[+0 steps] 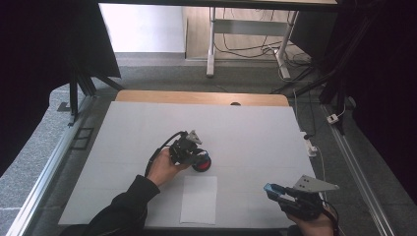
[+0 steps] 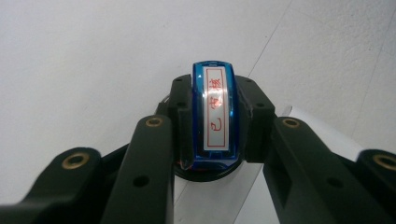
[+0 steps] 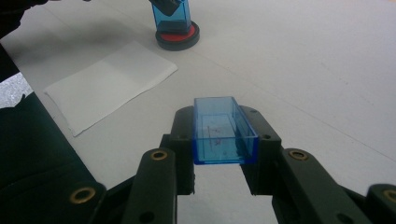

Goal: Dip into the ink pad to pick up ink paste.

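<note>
Clamped between the jaws of the right gripper (image 3: 225, 140) is a clear blue cap (image 3: 225, 136), an open-ended rectangular shell whose long axis runs straight out along the jaws, its hollow mouth facing away from the hand. It is held low and near the person's edge of the tabletop (image 1: 255, 132), well apart from the ink pad, most likely to keep it out of the way while the other hand works.

Jaws of the left gripper (image 2: 214, 123) are clenched on the blue stamp (image 2: 214, 116), gripping its two broad sides. Its labelled top, a white strip with red characters, faces up toward the gripper camera, so its long axis stands roughly upright and its printing face points down. That face sits on the round ink pad (image 3: 177, 36), black-rimmed with a red centre; the upright hold looks meant to press the face flat into the ink.

Just beside the ink pad, on the person's side, lies a white sheet of paper (image 1: 199, 199), flat and unmarked as far as can be seen. I judge it is placed there to take the print once the stamp is inked.
</note>
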The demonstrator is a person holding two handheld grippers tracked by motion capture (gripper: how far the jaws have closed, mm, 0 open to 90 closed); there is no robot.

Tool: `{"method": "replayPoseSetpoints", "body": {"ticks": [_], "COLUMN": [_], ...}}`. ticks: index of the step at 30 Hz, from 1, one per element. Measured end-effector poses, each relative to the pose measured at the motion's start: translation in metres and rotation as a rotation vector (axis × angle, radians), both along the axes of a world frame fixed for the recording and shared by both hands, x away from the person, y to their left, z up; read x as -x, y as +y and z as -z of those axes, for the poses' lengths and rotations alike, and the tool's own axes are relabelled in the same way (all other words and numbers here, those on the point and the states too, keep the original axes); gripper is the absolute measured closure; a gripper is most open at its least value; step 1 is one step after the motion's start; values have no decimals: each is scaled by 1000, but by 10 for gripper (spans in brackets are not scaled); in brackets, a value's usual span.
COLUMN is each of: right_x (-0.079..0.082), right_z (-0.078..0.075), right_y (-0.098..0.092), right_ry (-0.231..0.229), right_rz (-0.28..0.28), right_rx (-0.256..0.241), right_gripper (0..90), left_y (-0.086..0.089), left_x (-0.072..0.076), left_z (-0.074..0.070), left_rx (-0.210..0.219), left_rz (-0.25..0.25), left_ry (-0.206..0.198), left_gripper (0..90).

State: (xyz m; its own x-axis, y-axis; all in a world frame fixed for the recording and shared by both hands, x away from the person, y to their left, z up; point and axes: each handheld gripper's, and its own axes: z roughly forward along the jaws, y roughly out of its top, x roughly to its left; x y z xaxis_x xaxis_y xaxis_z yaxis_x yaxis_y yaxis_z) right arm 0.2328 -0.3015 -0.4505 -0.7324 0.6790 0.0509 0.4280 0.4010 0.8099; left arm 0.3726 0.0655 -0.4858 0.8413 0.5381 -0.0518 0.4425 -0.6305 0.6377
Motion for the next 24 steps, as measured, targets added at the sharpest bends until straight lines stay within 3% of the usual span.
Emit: {"method": "replayPoseSetpoints", "body": {"ticks": [8,13,19,24], "right_x": [0,0,0,0], "right_z": [0,0,0,0], "right_y": [1,1,1,1], "right_ry": [-2,-1,1,-1], "right_rz": [2,2,0,0], "right_rx": [2,3,6,9], "right_gripper": [689,689,689,689], "left_y": [1,1,-3,0], "left_x": [-2,0,3,1], "left_z": [1,2,1,2], "left_rx": [16,20,-19,6], "left_rz": [-10,-10,-5,-10], "left_ry": [17,6,-17,1], "left_gripper": [708,709,709,708]}}
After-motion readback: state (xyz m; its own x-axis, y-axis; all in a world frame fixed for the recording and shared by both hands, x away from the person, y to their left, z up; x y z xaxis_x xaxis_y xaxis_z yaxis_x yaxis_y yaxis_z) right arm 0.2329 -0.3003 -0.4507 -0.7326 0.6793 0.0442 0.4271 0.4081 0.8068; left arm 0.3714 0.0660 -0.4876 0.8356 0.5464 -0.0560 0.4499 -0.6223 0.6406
